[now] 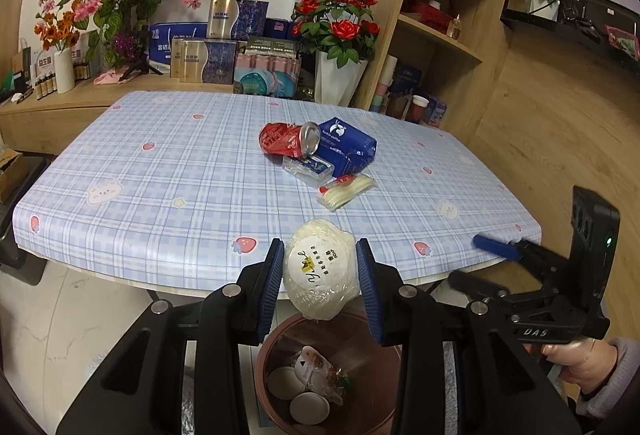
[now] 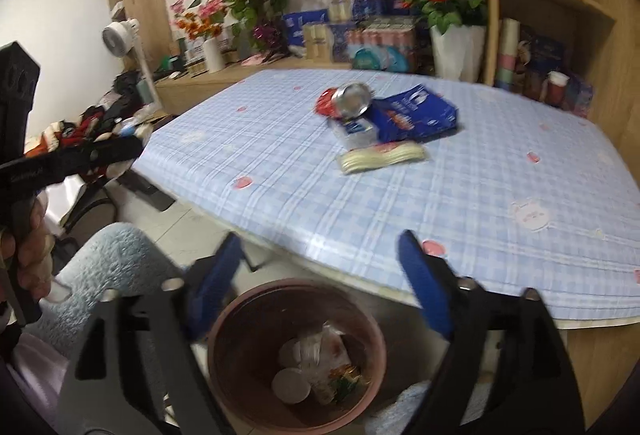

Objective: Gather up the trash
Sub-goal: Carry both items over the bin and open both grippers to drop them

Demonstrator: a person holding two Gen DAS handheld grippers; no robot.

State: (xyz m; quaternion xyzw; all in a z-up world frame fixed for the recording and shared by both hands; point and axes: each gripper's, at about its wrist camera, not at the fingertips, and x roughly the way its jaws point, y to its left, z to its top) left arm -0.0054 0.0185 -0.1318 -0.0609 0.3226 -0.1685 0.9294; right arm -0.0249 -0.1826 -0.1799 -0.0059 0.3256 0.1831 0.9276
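Tablecloth (image 1: 168, 171): pale blue plaid, pink strawberries. On it: red can (image 1: 286, 140), dark blue carton (image 1: 348, 147), cream packet (image 1: 347, 191). Off its near edge: brown bin (image 2: 296, 355); white wrapped bun (image 1: 320, 271).

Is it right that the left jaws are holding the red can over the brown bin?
Not quite. The left gripper holds a white wrapped bun, not the red can, which lies on the table. The left wrist view shows it. It is over the brown bin.
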